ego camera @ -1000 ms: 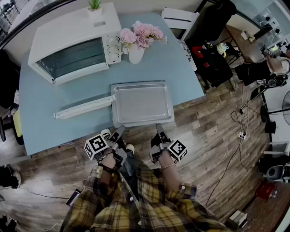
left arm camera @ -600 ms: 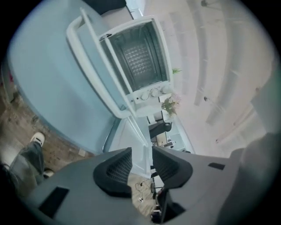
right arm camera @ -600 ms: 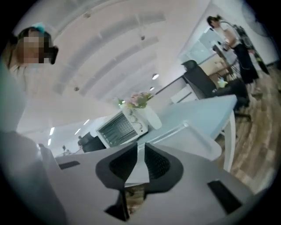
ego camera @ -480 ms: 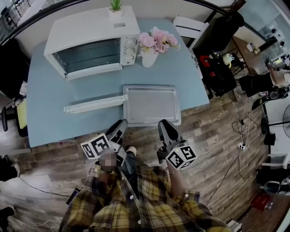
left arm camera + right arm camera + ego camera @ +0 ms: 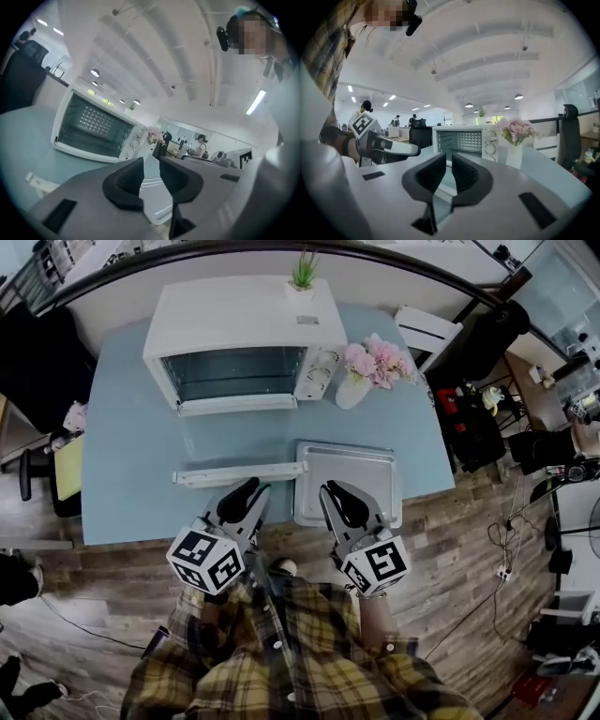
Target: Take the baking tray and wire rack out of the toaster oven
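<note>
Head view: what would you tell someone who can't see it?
A person holds two empty tongs over the near edge of a blue table: the left tongs, which have just been closing, and the right tongs. On it lie a metal baking tray and, farther back, a white toaster oven beside pink flowers.

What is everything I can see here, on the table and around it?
table: one, light blue, on the wooden floor
toaster oven: one, white, back of the table
potted plant: one, green, atop the toaster oven
vase of flowers: one, white with pink blooms, right of the toaster oven
baking tray: one, silver, near edge of the table
long strip: one, white, left of the baking tray
shirt: one, yellow plaid, on the person
left gripper: one, grey, jaws apart but just been closing, nothing between them
right gripper: one, grey, jaws narrowly apart, empty
</note>
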Motion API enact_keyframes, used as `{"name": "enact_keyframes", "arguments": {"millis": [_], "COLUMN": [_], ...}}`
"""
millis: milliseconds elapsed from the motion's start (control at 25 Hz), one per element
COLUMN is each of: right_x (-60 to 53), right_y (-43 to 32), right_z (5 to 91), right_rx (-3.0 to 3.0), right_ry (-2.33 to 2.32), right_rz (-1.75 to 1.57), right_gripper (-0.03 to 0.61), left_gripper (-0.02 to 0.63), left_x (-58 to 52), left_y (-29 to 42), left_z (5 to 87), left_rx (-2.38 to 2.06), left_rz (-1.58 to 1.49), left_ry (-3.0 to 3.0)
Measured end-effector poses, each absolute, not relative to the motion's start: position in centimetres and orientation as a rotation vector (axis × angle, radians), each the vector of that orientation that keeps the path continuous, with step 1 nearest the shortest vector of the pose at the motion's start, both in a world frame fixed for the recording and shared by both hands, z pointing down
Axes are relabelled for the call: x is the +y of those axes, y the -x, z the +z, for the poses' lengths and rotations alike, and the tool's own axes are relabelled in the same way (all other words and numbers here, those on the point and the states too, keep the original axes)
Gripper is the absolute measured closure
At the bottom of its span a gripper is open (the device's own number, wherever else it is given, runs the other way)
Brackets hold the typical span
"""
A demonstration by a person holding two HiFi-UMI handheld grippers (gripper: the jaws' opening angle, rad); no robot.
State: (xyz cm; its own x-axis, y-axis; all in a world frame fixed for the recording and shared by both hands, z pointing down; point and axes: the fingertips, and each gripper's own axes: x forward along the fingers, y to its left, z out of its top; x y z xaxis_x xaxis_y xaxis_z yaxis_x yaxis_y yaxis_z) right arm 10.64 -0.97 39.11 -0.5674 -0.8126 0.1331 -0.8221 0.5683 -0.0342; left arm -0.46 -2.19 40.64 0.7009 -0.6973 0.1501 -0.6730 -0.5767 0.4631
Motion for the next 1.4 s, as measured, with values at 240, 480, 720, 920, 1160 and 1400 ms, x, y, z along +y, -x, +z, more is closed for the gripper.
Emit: {"name": "enact_keyframes", "arguments": {"millis": [240,480,720,920,1160,1400], "right_x": [-5.7,-8.7,-9.9,-10.5,-11.4,-11.9], "right_y": [-6.3,-3.8,-2.6,-2.9,-3.9,-4.1], "right_z": [37.0,36.8,37.6,38.6,39.6,39.9], "right_rx": [-2.726,-2.731,-2.711,-2.683,-2.655,-2.654], "right_ry": [-1.392,-1.414,-1.430,-1.448,-1.475,-1.475], "right_rz": [0.087,0.088,0.128,0.202,0.280,0.294], "right_gripper": [0.537,0.558,0.575,0.575,0.575,0.575], "left_gripper": [0.569,0.615,0.623,0.623,0.623,0.623], "left_x": [-5.9,-9.1,-10.3,-10.7,-11.6,-11.8], "left_y": [5.3,9.0,10.3,10.1,9.6,9.7], "left_z": [38.4,38.1,39.4,40.6,41.1,41.2], "left_rx": [-1.150,-1.192,-1.173,-1.139,-1.138,-1.145], "left_rz": [0.018,0.050,0.095,0.119,0.125,0.116], "left_ry": [-2.539,-2.569,-2.551,-2.521,-2.498,-2.488]}}
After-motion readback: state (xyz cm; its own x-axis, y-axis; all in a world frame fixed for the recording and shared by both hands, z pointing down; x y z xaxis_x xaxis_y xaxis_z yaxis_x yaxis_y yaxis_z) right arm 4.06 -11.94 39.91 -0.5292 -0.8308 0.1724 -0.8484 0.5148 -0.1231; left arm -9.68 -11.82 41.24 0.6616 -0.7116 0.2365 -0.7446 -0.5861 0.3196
